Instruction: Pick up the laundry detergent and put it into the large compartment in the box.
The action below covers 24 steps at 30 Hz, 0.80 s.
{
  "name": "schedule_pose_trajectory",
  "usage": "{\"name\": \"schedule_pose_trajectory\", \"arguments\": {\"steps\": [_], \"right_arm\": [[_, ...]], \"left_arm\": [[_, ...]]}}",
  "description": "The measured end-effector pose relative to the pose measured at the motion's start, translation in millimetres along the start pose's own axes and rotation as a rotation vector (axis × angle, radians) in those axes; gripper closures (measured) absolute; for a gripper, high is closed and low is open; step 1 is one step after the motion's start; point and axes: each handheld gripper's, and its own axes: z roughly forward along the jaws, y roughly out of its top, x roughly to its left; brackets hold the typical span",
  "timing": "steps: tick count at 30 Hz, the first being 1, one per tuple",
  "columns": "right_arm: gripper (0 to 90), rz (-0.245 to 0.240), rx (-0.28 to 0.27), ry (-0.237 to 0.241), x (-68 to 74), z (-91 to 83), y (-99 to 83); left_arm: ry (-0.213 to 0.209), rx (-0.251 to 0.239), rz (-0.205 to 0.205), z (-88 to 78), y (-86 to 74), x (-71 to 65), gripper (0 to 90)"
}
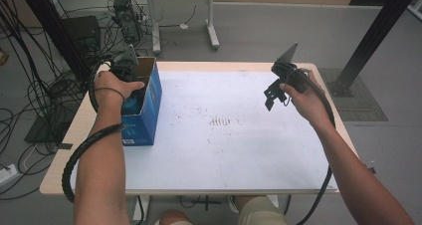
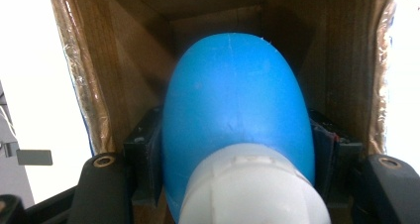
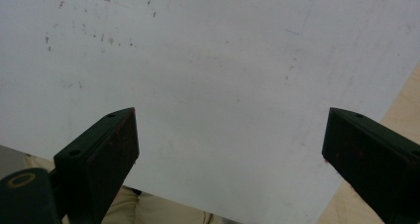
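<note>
A blue rounded bottle [image 2: 233, 95] with a white cap [image 2: 252, 184] sits between the two black jaws of my left gripper [image 2: 236, 149], whose pads press on both its sides. The bottle points into an open cardboard box [image 2: 341, 60] with brown inner walls. From the high view, the box [image 1: 149, 110] is blue outside and stands at the table's left edge, with my left gripper [image 1: 130, 93] reaching into its top. My right gripper [image 1: 271, 98] hovers above the table's right side. Its jaws stand wide apart over the white surface, and my right gripper [image 3: 230, 144] holds nothing.
The white tabletop [image 1: 224, 150] has faint brown smudges [image 1: 221, 121] near its middle. Cables [image 1: 30, 100] lie on the floor to the left. Another table's legs [image 1: 213, 31] stand behind, and a black post [image 1: 373, 36] rises at the back right.
</note>
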Motion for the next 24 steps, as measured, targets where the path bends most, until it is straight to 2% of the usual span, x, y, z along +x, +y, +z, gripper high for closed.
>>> {"name": "schedule_pose_trajectory", "arguments": {"steps": [17,24], "right_arm": [[7.6,-0.001,-0.003,0.0,0.4,-0.4,-0.5],[7.6,-0.003,-0.005,0.003,0.3,0.1,-1.1]], "left_arm": [[0.0,-0.004,-0.002,-0.2,-1.3,0.0,36.1],[-0.007,-0.006,-0.005,-3.9,-2.6,2.0,31.5]]}}
